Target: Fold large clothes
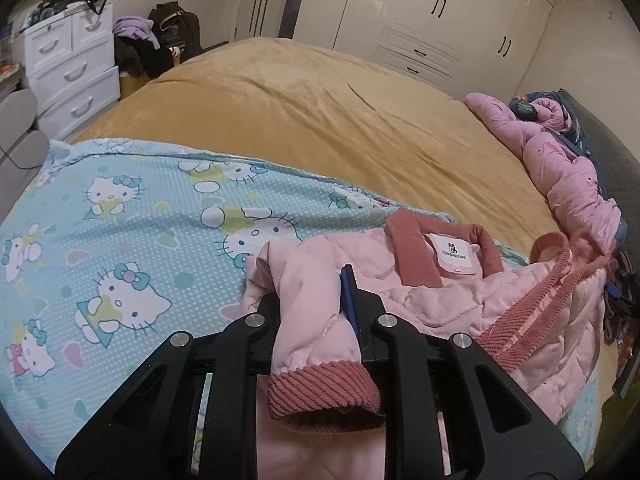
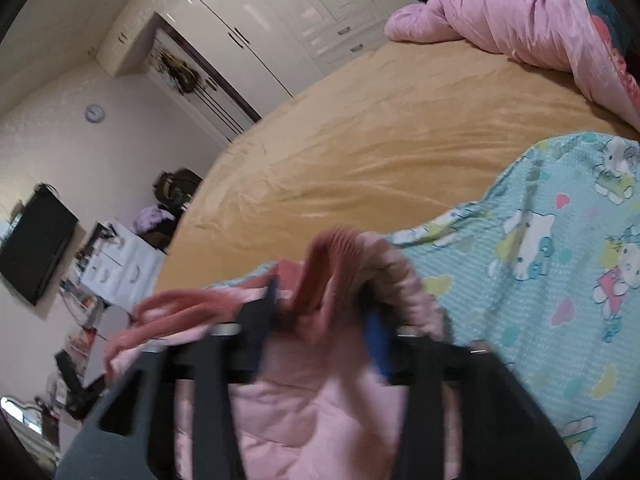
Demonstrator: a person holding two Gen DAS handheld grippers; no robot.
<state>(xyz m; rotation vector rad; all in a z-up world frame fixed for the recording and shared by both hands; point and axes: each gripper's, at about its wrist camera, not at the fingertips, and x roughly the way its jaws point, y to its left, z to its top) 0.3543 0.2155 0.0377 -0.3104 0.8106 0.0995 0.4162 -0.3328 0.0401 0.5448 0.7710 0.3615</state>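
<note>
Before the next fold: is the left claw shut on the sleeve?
Shut on it. The left claw pinches the pink sleeve, its cuff hanging below the fingers.

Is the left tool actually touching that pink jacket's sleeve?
Touching. The left wrist view shows the left tool pinching the pink jacket's sleeve between closed fingers, with the ribbed cuff hanging below.
</note>
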